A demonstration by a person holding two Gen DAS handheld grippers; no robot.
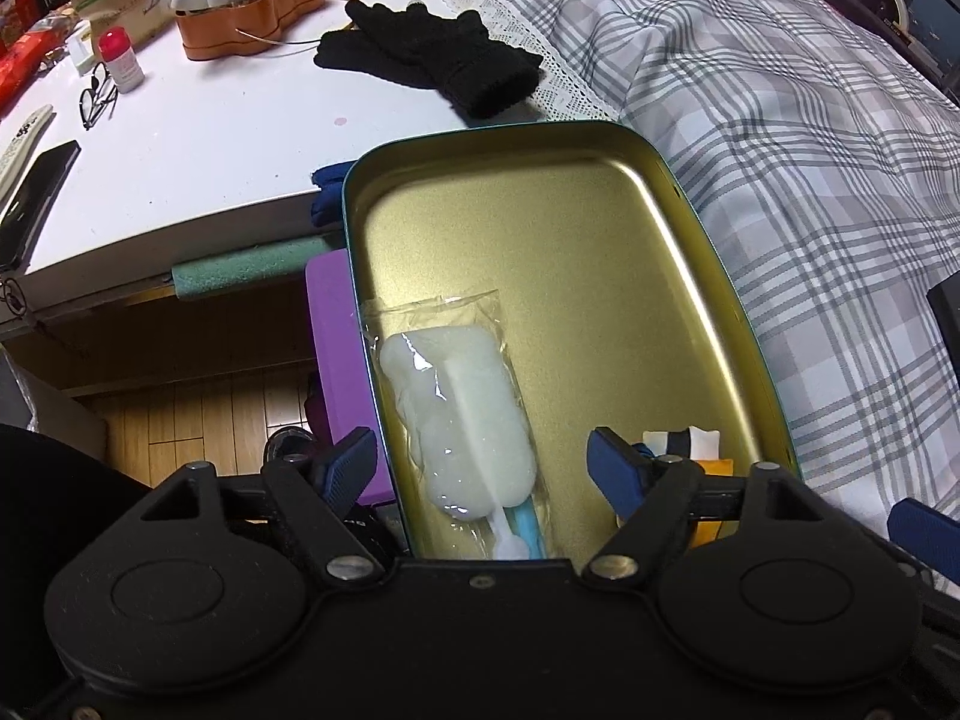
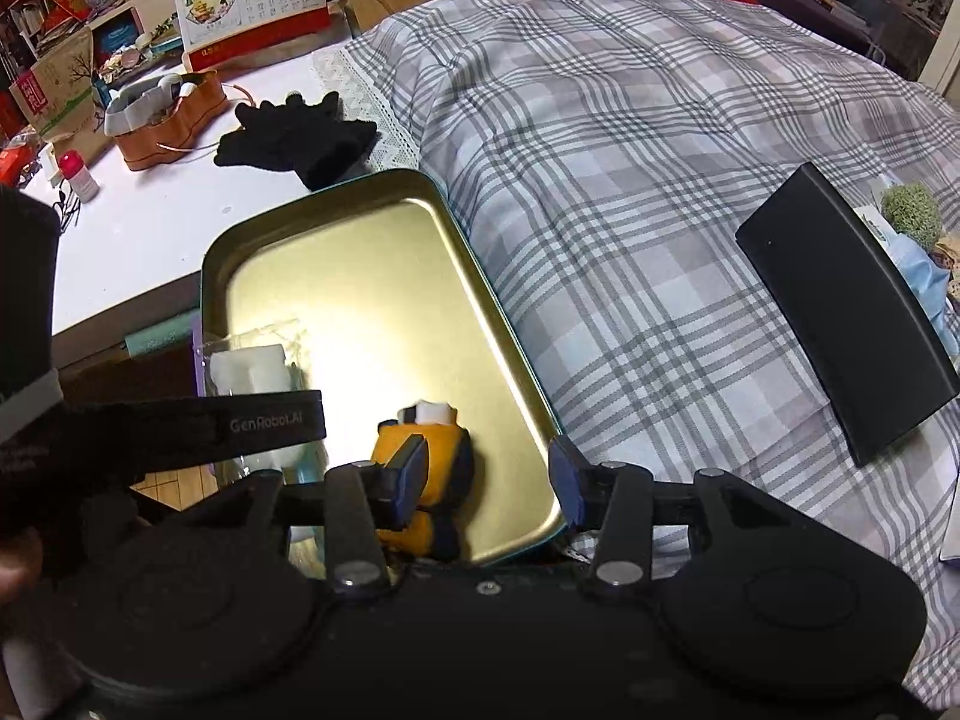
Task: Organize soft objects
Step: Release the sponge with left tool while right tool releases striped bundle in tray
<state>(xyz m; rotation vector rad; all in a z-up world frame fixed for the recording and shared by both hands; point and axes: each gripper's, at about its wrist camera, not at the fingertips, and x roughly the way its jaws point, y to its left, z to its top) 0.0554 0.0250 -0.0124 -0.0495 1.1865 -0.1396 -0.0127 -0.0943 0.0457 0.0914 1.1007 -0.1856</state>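
The left gripper (image 1: 486, 468) has its blue-padded fingers (image 1: 354, 465) spread apart over the near end of a gold-lined rectangular metal tin (image 1: 600, 210). Between them, untouched, lies a white sponge brush with a pale blue handle, sealed in a clear plastic sleeve (image 1: 465, 420). It rests in the tin toward seven o'clock.

The right gripper (image 2: 486, 474) has its fingers parted too; its left pad (image 2: 408, 471) sits just over a small orange, black and white plush toy (image 2: 447, 450), lying in the tin's near part. Whether the pad touches it I cannot tell. The other pad hangs beside the tin's rim at four o'clock.

The tin rests at the edge of a grey-and-white plaid cloth (image 2: 630, 180). Beyond it at twelve o'clock, a pair of black knitted gloves (image 1: 432, 57) lies on a white table (image 1: 210, 138). At three o'clock in the right wrist view, a flat black curved case (image 2: 852, 312) lies on the plaid.
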